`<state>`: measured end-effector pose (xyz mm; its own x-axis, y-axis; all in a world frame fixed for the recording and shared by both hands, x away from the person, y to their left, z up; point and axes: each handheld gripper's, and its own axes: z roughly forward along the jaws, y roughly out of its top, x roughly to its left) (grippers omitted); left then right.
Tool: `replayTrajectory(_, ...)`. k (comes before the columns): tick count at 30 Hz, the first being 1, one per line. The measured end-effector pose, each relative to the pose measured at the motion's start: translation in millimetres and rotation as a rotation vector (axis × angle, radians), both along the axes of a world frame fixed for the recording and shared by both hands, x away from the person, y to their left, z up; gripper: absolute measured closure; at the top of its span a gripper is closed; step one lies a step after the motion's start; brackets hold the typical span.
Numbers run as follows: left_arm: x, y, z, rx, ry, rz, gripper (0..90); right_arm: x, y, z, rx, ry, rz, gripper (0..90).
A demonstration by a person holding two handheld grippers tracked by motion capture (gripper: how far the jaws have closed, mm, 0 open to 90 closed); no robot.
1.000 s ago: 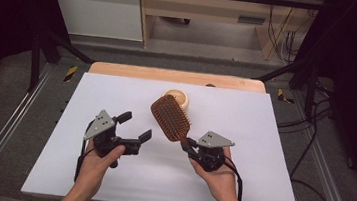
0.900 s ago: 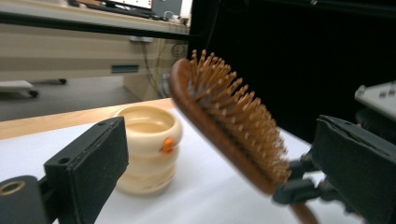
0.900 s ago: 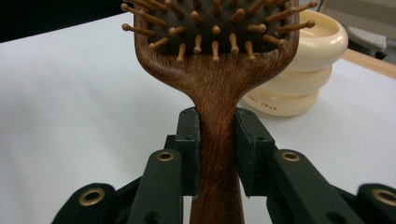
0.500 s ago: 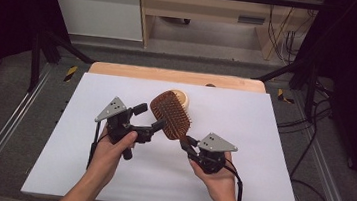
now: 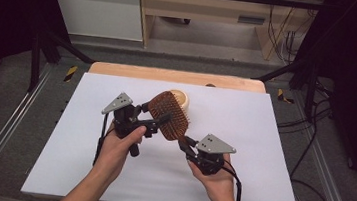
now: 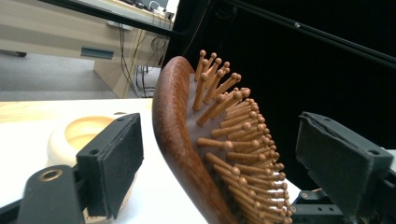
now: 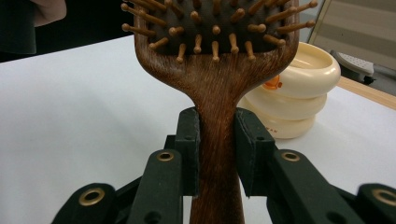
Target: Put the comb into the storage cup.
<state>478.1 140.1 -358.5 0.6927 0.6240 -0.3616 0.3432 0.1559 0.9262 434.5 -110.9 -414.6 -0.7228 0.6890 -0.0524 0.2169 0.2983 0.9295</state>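
right gripper (image 5: 185, 144): clamped tight on the handle of the wooden paddle hairbrush (image 5: 169, 115). In the right gripper view both black pads press flat on either side of the dark wood neck, just below where the head widens out.

left gripper (image 5: 157, 120): not gripping anything, jaws apart with the brush head sitting between them. They've just been closing in a bit, but in the left gripper view there's still a gap on both sides: one pad off the smooth wooden back, the other out past the tips of the bristle pins.

hairbrush: held up off the table, slanting from the right gripper at the lower right up toward the far left, pins facing up and a bit toward the person. Round-tipped wooden pins on a dark cushion.

hands: left hand (image 5: 117, 147) wrapped around the left gripper's body, right hand (image 5: 214, 177) under the right one; both forearms come in from the near edge.

cream bowl thing (image 5: 181, 99): looks like a little stack of cream-coloured round containers, right behind the brush head, standing on the sheet. Some orange print on the side, too small to read.

table (image 5: 263, 139): covered by a white sheet, with a light wooden board edge (image 5: 176, 76) showing at the far side.
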Motion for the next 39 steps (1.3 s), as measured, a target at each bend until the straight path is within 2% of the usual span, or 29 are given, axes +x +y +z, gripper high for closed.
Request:
replayTrajectory(2,0.1,-0.4,0.5,0.008,-0.003,0.013,18.8,-0.8,0.7,0.4,-0.001,-0.007,0.001,72.9)
replayTrajectory(7,2.9,0.6,0.5,-0.025,0.023,0.007,25.8,-1.4,1.8,0.0,-0.001,-0.008,0.004,72.8)
replayTrajectory(10,3.0,-0.4,1.2,-0.004,0.013,0.006,30.8,-1.4,2.5,-0.2,0.001,-0.011,0.003,72.9)
replayTrajectory(14,3.1,-2.4,0.1,-0.041,0.061,0.010,36.0,-1.4,3.7,-1.0,0.007,-0.006,0.003,72.8)
replayTrajectory(19,3.8,-2.8,0.4,-0.063,0.081,0.010,43.1,-0.8,2.8,-2.6,0.017,0.009,0.001,72.8)
replayTrajectory(22,3.0,-3.2,2.0,-0.074,0.085,-0.013,48.1,-0.2,2.6,-4.7,0.018,0.014,0.006,72.8)
replayTrajectory(30,-0.1,-5.4,3.5,-0.086,0.103,-0.009,51.0,0.4,3.3,-8.8,0.037,0.033,0.016,72.6)
replayTrajectory(39,-2.0,-8.7,4.5,-0.084,0.086,-0.016,52.0,1.0,3.2,-11.0,0.047,0.042,0.015,72.4)
